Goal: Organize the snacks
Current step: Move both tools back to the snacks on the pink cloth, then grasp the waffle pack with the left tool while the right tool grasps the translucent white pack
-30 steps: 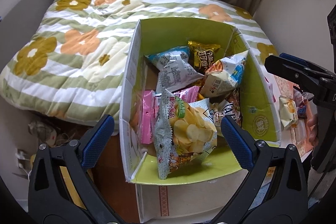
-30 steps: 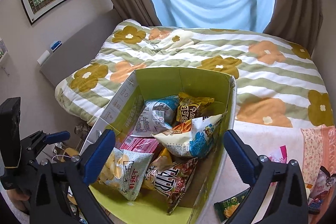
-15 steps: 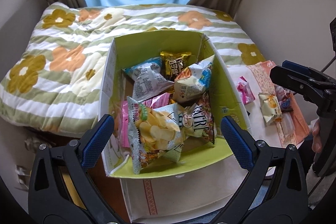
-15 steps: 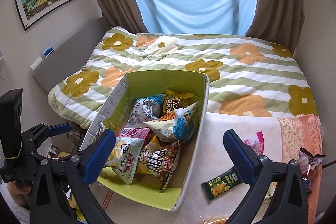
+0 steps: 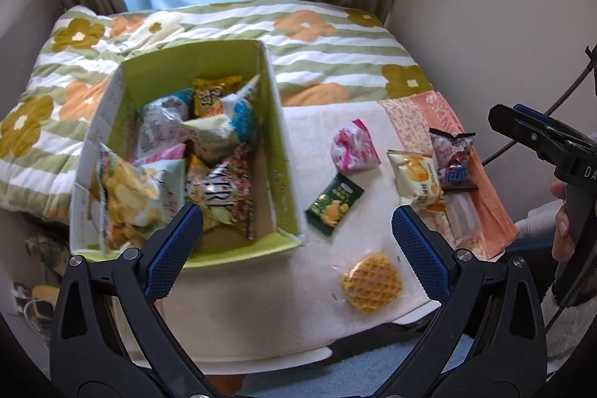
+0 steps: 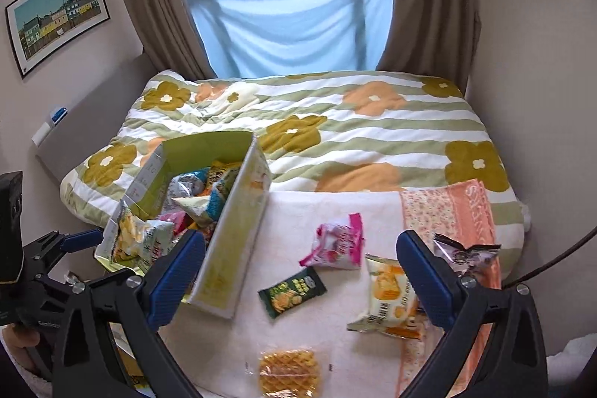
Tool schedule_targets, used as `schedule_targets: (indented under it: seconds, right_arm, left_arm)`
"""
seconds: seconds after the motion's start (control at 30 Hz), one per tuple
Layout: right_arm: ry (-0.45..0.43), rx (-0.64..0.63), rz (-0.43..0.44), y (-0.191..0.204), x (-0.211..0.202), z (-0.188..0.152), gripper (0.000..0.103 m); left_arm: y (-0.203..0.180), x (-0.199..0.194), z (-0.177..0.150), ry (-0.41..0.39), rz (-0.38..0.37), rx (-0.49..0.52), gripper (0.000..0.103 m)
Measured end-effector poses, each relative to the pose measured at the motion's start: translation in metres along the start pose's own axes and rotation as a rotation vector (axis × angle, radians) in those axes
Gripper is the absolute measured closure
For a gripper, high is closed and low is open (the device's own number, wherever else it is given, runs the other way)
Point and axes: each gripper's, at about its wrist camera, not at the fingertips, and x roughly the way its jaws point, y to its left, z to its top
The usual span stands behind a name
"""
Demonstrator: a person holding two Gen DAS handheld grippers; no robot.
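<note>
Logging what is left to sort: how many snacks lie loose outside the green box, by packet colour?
Pink packet: 1
Dark green packet: 1
White-and-yellow packet: 1
Dark maroon packet: 1
Clear-wrapped waffle: 1
Total: 5, all on the cloth right of the green box.

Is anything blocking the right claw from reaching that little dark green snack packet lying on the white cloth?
Nothing visible does. The green packet lies alone on the white cloth, apart from the pink packet behind it and the box to its left. The right claw is open and empty above it.
</note>
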Motion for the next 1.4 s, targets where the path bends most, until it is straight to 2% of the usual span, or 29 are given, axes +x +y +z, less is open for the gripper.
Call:
schedule_targets:
  seconds: [0.17,0.3,0.43,0.73,0.93,1.03,1.2,1.3,1.4]
  right_arm:
    - [0.045,0.007,-0.028,-0.06,-0.01,-0.025,0.001]
    - [0.085,0.002,-0.042,-0.1,-0.007,-0.047,0.001]
    - [0.109,-0.028,-0.069,-0.123,0.001,-0.073,0.001]
    - [0.164,0.01,-0.054,-0.147,0.032,-0.126,0.001]
    - [0.173,0.005,-0.039,-0.144,0.049,-0.148,0.001]
    - [0.184,-0.009,-0.041,-0.144,0.057,-0.154,0.001]
    - [0.202,0.006,-0.039,-0.147,0.065,-0.161,0.001]
    - [0.213,0.021,-0.043,-0.149,0.069,-0.163,0.001]
    - [0.222,0.038,-0.048,-0.151,0.074,-0.165,0.001]
  left_arm:
    - [-0.065,0.03,-0.022,0.076,0.029,0.001,0.002]
    - [-0.097,0.055,-0.043,0.124,0.025,-0.077,0.002]
    - [-0.117,0.077,-0.07,0.143,0.074,-0.168,0.002]
    - [-0.122,0.122,-0.118,0.17,0.219,-0.275,0.002]
    - [-0.116,0.156,-0.134,0.208,0.26,-0.322,0.002]
    - [-0.116,0.168,-0.138,0.221,0.308,-0.309,0.002]
    - [-0.112,0.177,-0.14,0.223,0.312,-0.304,0.001]
    - [-0.114,0.185,-0.14,0.243,0.329,-0.261,0.0]
    - [-0.113,0.185,-0.139,0.241,0.316,-0.257,0.0]
